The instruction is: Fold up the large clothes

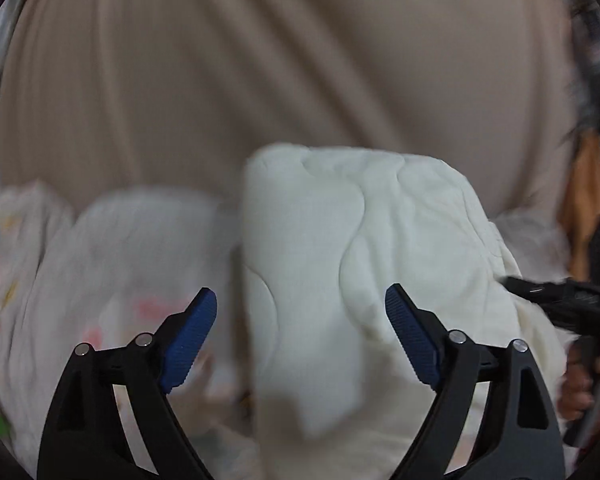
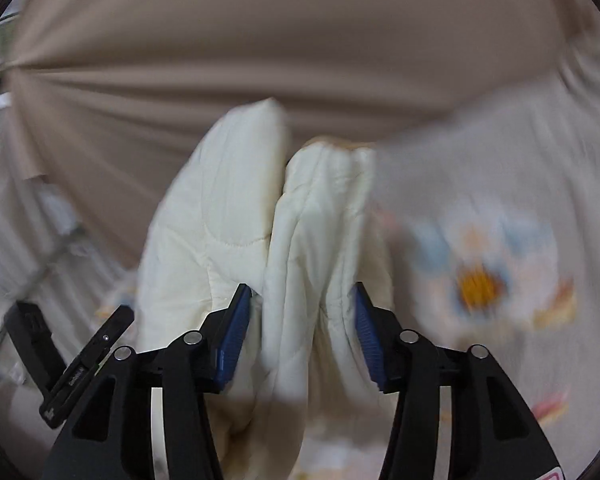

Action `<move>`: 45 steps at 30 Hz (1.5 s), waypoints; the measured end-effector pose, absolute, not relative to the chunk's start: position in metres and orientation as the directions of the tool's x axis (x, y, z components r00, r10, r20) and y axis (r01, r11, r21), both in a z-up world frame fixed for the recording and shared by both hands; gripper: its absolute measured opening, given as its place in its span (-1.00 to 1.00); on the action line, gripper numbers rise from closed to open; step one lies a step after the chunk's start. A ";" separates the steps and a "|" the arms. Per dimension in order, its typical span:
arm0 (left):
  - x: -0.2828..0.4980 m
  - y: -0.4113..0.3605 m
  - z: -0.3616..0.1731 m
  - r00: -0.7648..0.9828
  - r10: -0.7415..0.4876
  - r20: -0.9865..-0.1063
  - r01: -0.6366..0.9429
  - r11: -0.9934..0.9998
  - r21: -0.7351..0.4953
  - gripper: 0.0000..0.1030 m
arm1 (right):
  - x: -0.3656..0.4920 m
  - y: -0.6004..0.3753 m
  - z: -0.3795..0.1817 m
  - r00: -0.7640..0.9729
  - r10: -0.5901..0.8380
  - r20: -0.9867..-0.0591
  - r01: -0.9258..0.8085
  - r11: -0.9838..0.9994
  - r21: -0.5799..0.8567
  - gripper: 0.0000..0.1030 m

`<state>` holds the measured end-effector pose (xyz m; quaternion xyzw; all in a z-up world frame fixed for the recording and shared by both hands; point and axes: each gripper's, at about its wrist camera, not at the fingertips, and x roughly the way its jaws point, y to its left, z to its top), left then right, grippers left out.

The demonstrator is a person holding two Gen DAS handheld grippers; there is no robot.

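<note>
Left gripper stands spread wide, nothing between its blue pads; the cream quilted comforter lies ahead of it as a folded bundle, apart from the pads. In the right wrist view the right gripper is half spread around a thick fold of the same comforter: the left pad sits against the cloth, the other pad looks just clear of it, so I read this as a loosened hold, not a pinch. The bundle rests on a pale printed sheet with a beige draped cloth behind. Judgement: the fold has likely just been laid and the step in hand is letting go and tidying. To do it well, draw both grippers straight back along the fingers so the padded layers do not drag open, then press the top flat and square the edges before taking a new edge. The padding is springy and may puff back up. Hard to make out: both views are smeared by motion, the sheet's print is only coloured blotches, the bundle's lower edge is cut off behind the fingers, and how many layers it has I cannot tell. A hand on the other tool shows only at the left wrist view's right rim.
</note>
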<state>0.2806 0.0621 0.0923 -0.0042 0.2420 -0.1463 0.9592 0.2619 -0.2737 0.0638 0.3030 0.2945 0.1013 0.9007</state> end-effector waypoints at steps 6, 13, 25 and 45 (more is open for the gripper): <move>0.266 0.093 0.065 0.797 -0.296 -0.526 0.254 0.955 -0.152 0.50 | 0.206 -0.290 0.054 0.848 0.311 -0.429 -0.023 0.830 0.557 -0.30; 0.248 0.057 0.094 0.801 -0.319 -0.507 0.268 0.948 -0.172 0.53 | 0.220 -0.177 0.111 0.820 0.326 -0.471 -0.205 0.935 0.289 -0.40; 0.264 0.060 0.066 0.776 -0.263 -0.574 0.219 0.965 -0.146 0.61 | 0.278 -0.195 0.058 0.736 0.407 -0.541 -0.111 0.861 0.497 -0.75; 0.269 0.015 0.030 0.776 -0.193 -0.601 0.238 0.971 -0.004 0.65 | 0.224 -0.194 0.082 0.841 0.147 -0.521 -0.046 0.978 0.203 -0.80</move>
